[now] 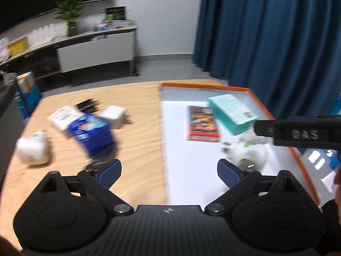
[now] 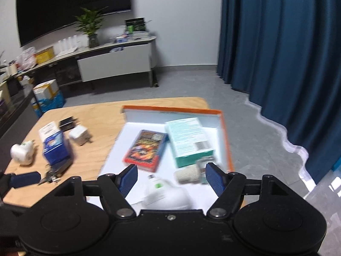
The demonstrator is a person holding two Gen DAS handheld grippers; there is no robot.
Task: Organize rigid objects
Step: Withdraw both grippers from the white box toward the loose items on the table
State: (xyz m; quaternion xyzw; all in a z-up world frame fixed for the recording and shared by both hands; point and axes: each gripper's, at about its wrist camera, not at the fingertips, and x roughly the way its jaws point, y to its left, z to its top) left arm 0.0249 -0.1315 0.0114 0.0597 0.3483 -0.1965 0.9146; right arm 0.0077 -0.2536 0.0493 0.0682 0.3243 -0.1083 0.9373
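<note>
Wooden table (image 2: pixel 102 119) carried an orange-rimmed tray (image 2: pixel 226 140) along its right edge. Left gripper (image 1: pixel 169 170) and right gripper (image 2: pixel 171 180) both gaped wide, empty. Blue box (image 2: pixel 55 150) stood near the left edge: probably light, stiff; grip its flat sides.

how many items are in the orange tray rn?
4 in the orange tray: teal box at the far right, red box left of it, white bulb nearest the camera, ribbed beige piece beside it. Blur may hide more.
</note>
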